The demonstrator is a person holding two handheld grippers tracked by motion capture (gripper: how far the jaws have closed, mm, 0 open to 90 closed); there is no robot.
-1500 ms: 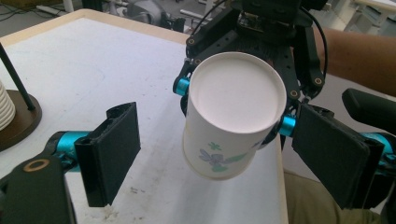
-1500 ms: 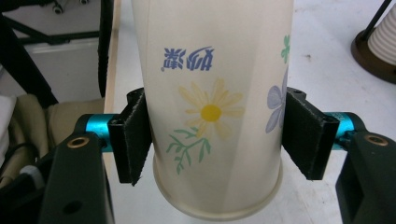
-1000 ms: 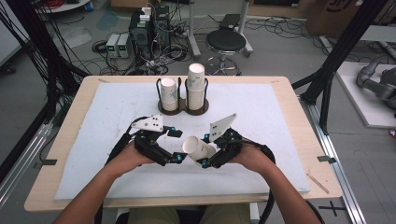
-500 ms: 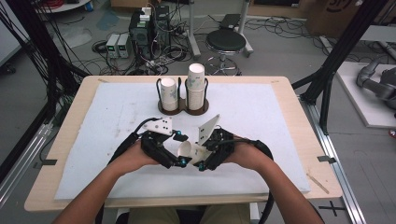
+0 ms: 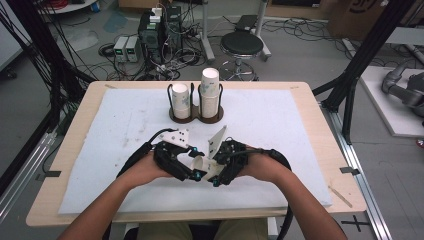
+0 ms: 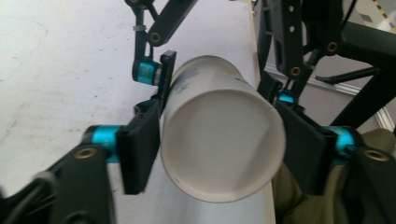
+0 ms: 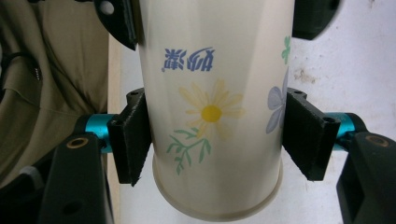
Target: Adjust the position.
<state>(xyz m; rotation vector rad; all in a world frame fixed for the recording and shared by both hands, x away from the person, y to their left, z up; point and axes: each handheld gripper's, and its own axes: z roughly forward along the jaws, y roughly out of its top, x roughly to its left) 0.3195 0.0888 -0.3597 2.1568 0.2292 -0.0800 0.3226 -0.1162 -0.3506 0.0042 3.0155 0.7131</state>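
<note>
- Left gripper view looks into the open mouth of the paper cup (image 6: 223, 140), which lies on its side in the air over the near part of the white mat (image 5: 100, 150), between the two hands.
- Left gripper (image 6: 219, 140) has just been closing, and its pads now press the cup's wall near the rim, one on each side.
- Right gripper (image 7: 212, 135) is clamped on the flowered wall toward the bottom end, jaws squarely opposite.
- Judgement: with both grips on one thin cup, squeeze lightly; a hard pinch near the rim would likely oval or crease it.
- If nested cups are being parted, pull straight along the axis, without twisting.
- Cup holder (image 5: 196, 116) stands well apart at the far side, with two upright stacks; keep clear of it.
</note>
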